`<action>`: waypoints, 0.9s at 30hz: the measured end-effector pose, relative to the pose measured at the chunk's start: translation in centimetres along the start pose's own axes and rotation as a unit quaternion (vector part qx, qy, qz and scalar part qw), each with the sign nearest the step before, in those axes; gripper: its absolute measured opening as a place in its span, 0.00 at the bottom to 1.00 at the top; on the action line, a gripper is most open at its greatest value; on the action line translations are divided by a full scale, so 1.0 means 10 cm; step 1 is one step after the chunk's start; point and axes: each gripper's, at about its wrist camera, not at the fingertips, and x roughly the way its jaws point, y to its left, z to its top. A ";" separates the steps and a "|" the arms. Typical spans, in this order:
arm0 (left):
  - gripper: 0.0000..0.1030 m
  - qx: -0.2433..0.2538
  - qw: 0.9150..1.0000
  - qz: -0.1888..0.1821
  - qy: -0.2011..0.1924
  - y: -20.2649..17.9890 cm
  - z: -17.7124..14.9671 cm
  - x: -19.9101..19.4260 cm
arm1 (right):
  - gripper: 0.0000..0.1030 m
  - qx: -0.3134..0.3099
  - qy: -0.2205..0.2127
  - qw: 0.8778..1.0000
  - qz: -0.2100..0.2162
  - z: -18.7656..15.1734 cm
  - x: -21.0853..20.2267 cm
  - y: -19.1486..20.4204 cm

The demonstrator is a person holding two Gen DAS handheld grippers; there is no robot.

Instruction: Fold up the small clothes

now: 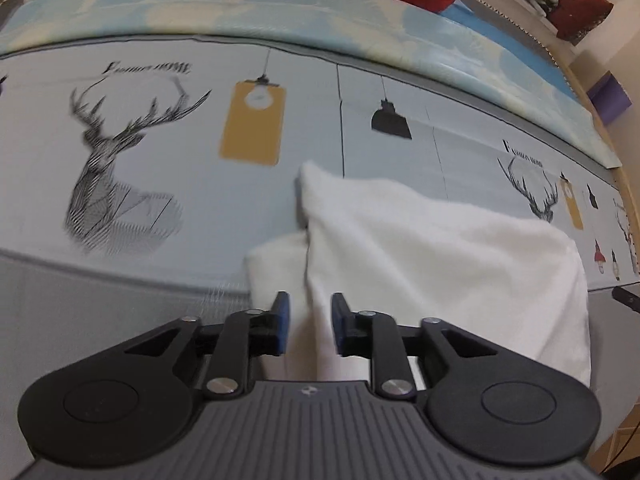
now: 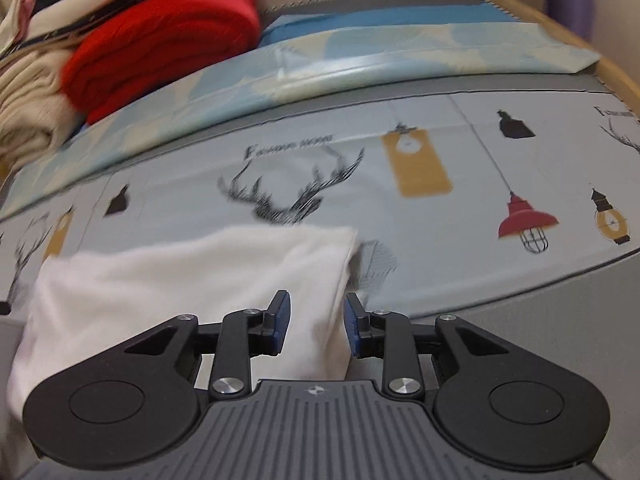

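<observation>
nearest in the left wrist view, the left tongs point(image 1: 308, 322) stand parted over the white garment point(image 1: 420, 264), a soft ridge of it between the blue pads without either pad pressing on it, so it reads as released. the right tongs point(image 2: 316, 320) are likewise parted, over the garment's point(image 2: 192, 280) other end, its side edge running between the pads and nothing pinched. the garment lies bunched and partly doubled over on the printed sheet point(image 2: 440, 232) of the bed, near its front edge. the step in hand looks like letting go after a fold; to do it well, i would lift both tongs straight clear so the pads do not drag the cloth, then check that the edges line up before taking new corners. farther off, each view gives what the other lacks: the left one shows a pointed corner sticking up at the garment's far edge and a lower layer poking out beside it, signs the fold is uneven; the right one shows the squarer far corner, and beyond it a red knit point(image 2: 168, 36) on a heap of other clothes at the back of the bed.
</observation>
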 end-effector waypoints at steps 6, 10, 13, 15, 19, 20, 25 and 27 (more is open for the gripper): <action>0.41 -0.042 0.998 -0.032 0.037 0.05 -0.38 0.07 | 0.48 -0.022 0.008 0.999 0.023 -0.26 -0.47 0.24; 0.40 -0.020 0.997 -0.036 0.061 -0.03 -0.51 0.20 | 0.48 -0.027 0.051 0.998 0.011 -0.66 -0.38 0.29; 0.30 0.007 0.998 -0.024 0.065 -0.04 -0.57 0.24 | 0.47 0.003 0.087 0.996 -0.019 -0.79 -0.23 0.23; 0.01 0.021 0.997 -0.029 0.073 -0.03 -0.62 0.24 | 0.47 0.014 0.084 0.996 -0.020 -0.82 -0.22 0.22; 0.01 0.026 0.998 -0.037 0.053 0.04 -0.64 0.12 | 0.47 -0.007 0.110 0.993 -0.035 -0.93 -0.15 0.23; 0.01 0.021 0.998 -0.043 0.048 0.07 -0.65 0.08 | 0.47 -0.006 0.116 0.993 -0.035 -0.95 -0.14 0.22; 0.01 0.042 0.996 -0.012 0.078 0.10 -0.72 0.19 | 0.45 0.009 0.126 0.992 -0.028 -0.98 -0.16 0.15; 0.01 0.070 0.993 0.021 0.096 0.04 -0.79 0.26 | 0.31 -0.002 0.149 0.988 -0.042 -1.03 -0.09 0.14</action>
